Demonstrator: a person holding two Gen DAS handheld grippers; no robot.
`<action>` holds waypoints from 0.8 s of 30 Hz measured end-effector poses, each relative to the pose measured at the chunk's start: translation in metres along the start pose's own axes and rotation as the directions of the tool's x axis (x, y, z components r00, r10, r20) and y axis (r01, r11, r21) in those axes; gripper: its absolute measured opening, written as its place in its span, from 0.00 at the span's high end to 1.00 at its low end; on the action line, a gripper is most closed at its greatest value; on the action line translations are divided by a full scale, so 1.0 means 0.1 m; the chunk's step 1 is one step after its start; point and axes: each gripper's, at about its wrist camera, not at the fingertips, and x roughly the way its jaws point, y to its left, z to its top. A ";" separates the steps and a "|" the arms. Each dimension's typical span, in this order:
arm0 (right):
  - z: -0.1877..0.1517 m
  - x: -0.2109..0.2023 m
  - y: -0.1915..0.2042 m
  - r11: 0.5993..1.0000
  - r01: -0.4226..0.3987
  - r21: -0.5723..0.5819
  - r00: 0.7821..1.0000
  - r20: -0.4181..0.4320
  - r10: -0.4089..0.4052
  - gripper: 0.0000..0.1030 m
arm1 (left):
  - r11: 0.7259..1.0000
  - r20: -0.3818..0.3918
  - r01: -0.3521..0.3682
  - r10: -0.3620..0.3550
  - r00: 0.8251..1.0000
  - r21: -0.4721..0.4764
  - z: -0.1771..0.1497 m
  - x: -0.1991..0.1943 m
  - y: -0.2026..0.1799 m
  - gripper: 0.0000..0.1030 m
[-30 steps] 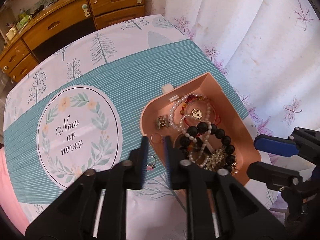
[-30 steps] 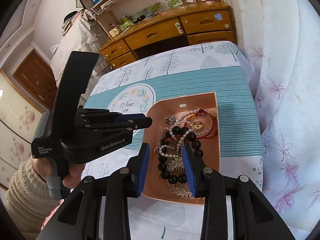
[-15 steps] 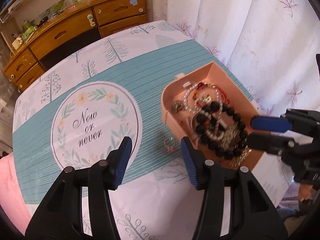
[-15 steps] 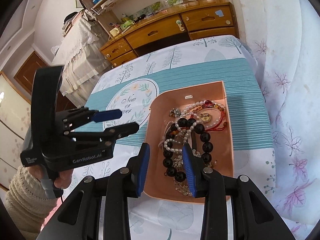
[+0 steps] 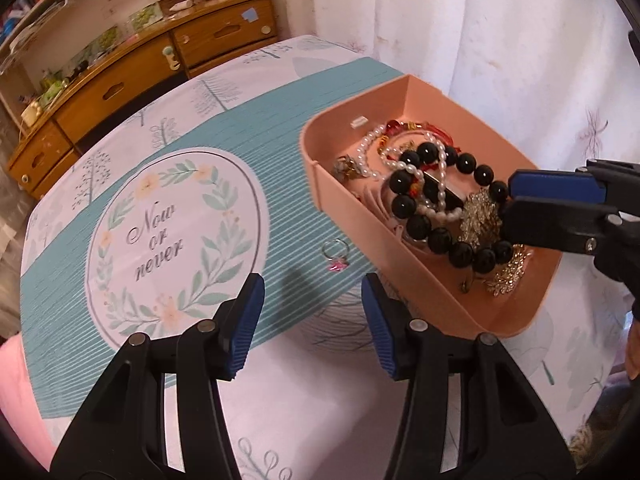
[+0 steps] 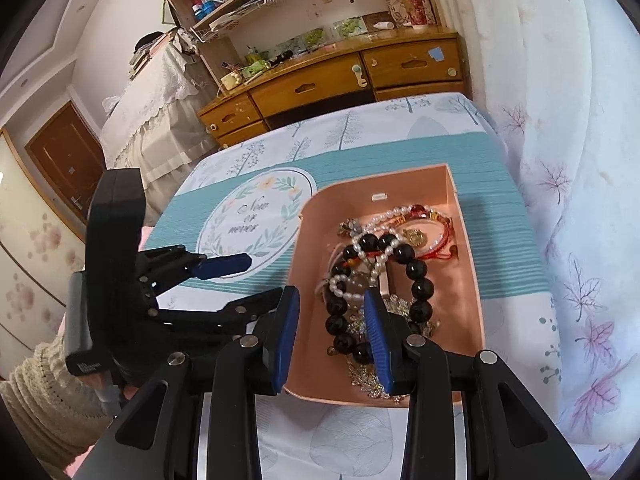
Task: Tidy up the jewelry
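A small ring with a pink stone (image 5: 335, 256) lies on the teal striped cloth, just left of the pink jewelry box (image 5: 424, 304). My left gripper (image 5: 312, 285) hangs over the cloth close behind the ring, its jaws wide apart with nothing between them. The box (image 6: 468, 264) holds a black bead bracelet (image 6: 416, 272), pearl strands (image 6: 380, 216), red cord pieces and gold brooches. My right gripper (image 6: 332, 300) stands open low over the box's near end, the black beads showing between its fingers. It also shows from the side as my right gripper (image 5: 516, 202).
The printed cloth (image 5: 168, 232) with a "Now or never" wreath covers the table. A white curtain (image 6: 560, 120) hangs right beside the box. A wooden dresser (image 6: 340, 80) stands beyond the far edge. A hand in a cream knit sleeve (image 6: 44, 396) holds my left gripper (image 6: 262, 278).
My left gripper's jaws went from nearly shut to wide apart, and it sank toward the cloth near the ring. My right gripper dropped lower over the box, jaws unchanged.
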 end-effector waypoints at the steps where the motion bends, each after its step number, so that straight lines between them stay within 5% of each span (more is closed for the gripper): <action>1: -0.02 0.02 -0.02 1.000 0.001 0.005 1.000 -0.004 -0.001 0.67 | 1.000 0.002 0.003 -0.003 1.000 0.002 0.00 0.01 -0.01 0.55; 16: -0.03 -0.01 -0.16 1.000 0.014 0.023 1.000 0.018 -0.015 0.67 | 0.996 0.019 0.062 -0.060 0.998 -0.064 0.04 0.21 0.02 0.85; 24: -0.05 -0.03 -0.14 1.000 0.012 0.027 1.000 0.015 -0.013 0.67 | 0.994 0.047 0.060 -0.056 0.997 -0.092 0.03 0.22 0.01 0.91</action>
